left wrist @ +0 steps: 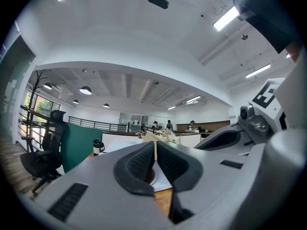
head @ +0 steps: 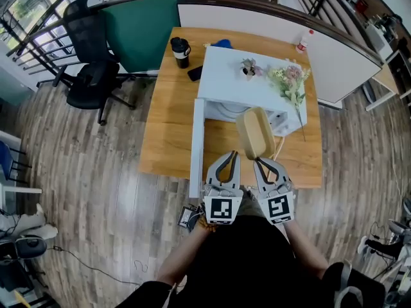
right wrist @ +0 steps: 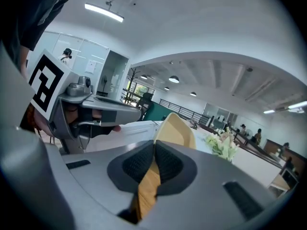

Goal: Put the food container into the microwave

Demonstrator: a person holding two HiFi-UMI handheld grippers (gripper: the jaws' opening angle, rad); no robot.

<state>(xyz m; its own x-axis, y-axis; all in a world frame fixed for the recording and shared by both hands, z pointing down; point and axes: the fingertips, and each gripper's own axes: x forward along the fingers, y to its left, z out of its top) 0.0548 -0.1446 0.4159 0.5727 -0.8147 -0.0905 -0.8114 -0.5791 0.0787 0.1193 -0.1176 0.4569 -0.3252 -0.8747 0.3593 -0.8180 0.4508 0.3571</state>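
The tan food container is tilted on edge in front of the white microwave. The microwave door stands swung open to the left, and the turntable shows inside. My right gripper is shut on the container's near rim. In the right gripper view the container rises from between the pads of that gripper. My left gripper hovers just left of it, shut with nothing held. In the left gripper view its jaws meet.
Flowers and a small plant lie on the microwave top. A black cup, a phone and a bottle sit on the wooden table. A black office chair stands to the left.
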